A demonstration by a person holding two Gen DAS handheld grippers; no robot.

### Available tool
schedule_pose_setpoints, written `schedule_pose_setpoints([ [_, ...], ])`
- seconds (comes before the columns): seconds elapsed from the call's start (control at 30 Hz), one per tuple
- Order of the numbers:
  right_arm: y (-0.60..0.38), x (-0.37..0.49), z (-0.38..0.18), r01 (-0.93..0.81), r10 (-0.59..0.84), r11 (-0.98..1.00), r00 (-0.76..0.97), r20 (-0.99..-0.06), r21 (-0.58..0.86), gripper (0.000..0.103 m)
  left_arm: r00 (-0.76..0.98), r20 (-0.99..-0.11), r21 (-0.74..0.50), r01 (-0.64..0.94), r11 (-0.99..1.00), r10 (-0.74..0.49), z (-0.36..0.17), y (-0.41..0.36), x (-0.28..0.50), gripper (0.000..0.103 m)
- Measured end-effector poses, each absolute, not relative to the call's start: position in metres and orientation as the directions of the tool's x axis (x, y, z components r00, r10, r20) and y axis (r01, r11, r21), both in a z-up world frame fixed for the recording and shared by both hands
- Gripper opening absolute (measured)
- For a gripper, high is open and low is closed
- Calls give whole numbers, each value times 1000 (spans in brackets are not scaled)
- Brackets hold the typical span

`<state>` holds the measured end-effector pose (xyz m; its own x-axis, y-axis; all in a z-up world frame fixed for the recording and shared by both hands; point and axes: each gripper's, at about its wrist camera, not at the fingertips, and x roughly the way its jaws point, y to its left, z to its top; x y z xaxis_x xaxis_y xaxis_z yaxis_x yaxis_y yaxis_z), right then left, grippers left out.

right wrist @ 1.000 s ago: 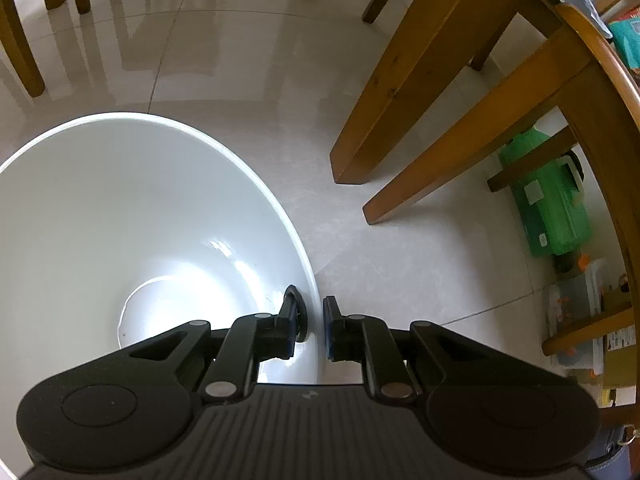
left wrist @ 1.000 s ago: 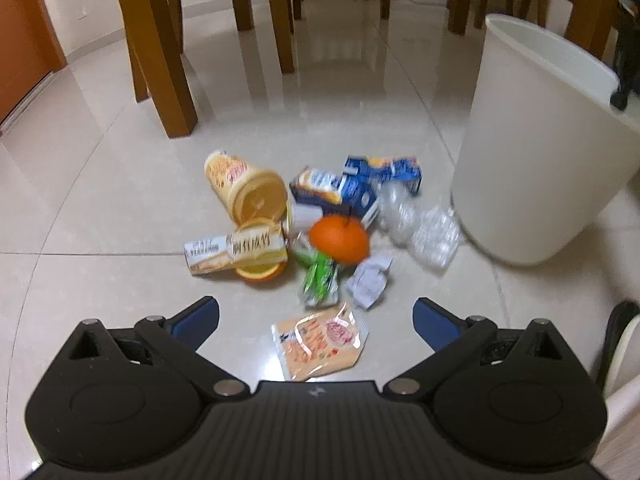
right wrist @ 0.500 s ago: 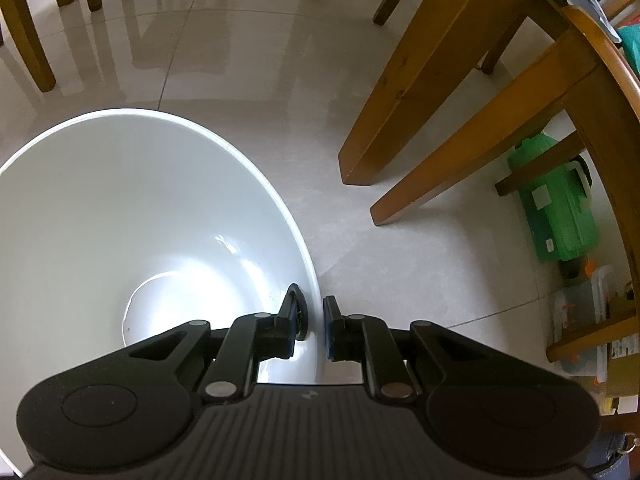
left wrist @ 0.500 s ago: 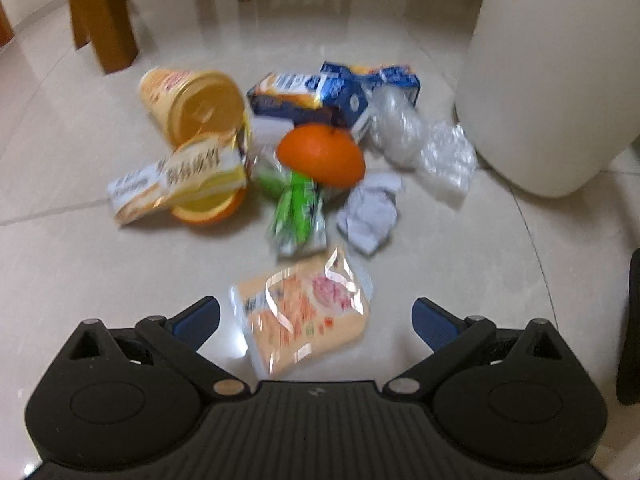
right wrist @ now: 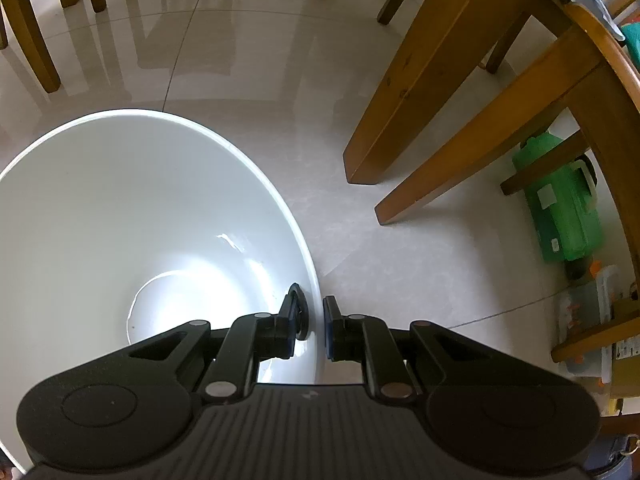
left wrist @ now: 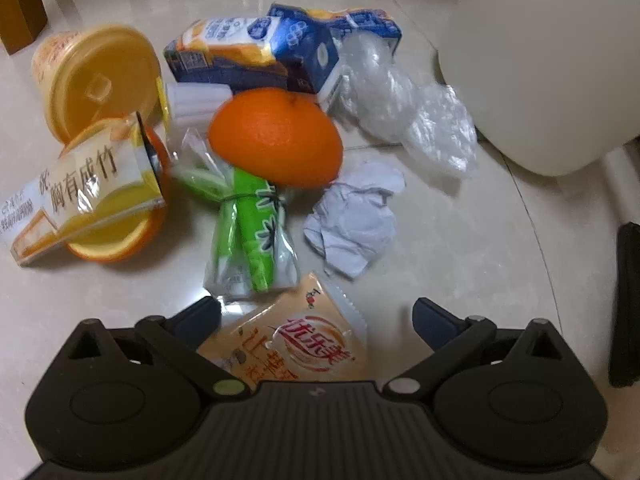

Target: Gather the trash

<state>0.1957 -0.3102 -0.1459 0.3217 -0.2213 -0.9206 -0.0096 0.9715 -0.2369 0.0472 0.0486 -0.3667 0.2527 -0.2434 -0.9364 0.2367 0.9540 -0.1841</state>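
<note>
1. Here, the left gripper [left wrist: 316, 316] is held wide open, low over the floor [left wrist: 460, 248], and nothing is gripped in it.
2. An orange snack packet [left wrist: 296, 344] is seen between its two fingers, with the left finger just beside the packet's edge.
3. Right behind the packet, a clear wrapper with green sticks [left wrist: 248, 220] is laid on the floor, and its near end is touching the packet.
4. A crumpled white paper [left wrist: 356, 216] is found just to the right of the green wrapper.
5. A whole orange [left wrist: 276, 136] is set behind both, with part of it over the top of the green wrapper.
6. A yellow cup [left wrist: 96, 80] is tipped on its side at the far left, and a yellow packet [left wrist: 80, 188] is rested on an orange half [left wrist: 116, 244] in front of it.
7. A blue carton [left wrist: 280, 48] and a crushed clear plastic lump [left wrist: 404, 108] are piled at the back, close to the white bin [left wrist: 552, 64].
8. The right gripper [right wrist: 316, 320] is clamped on the rim of the white bin [right wrist: 224, 152], one finger inside and one outside.
9. No trash is seen inside the bin.
10. Wooden table legs [right wrist: 420, 80] and a green bottle [right wrist: 564, 208] are seen to the right of the bin.
</note>
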Motion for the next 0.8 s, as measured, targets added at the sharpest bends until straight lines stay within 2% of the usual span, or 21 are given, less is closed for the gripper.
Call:
schedule_pose_setpoints([
  [0.27,-310,194,-145,-12,-215,973,318,-923,-230,16,97,-939,-287,314,905,-331,-366,42,17,102],
  [0.37,-311,194,-145,-10,-209,975,316,-925,-224,16,88,-952,-234,401,886,-292,-365,29,0,101],
  [0.53,-312,194,-146,-16,-205,975,319,-926,-221,16,168,-965,-92,498,862,-200,-365,14,-18,92],
  [0.67,-312,194,-146,-17,-203,975,319,-926,-220,16,226,-961,-15,532,847,-158,-362,9,-24,69],
  [0.8,-313,193,-146,-22,-203,975,321,-925,-221,16,211,-965,-28,514,858,-158,-356,14,-16,66],
])
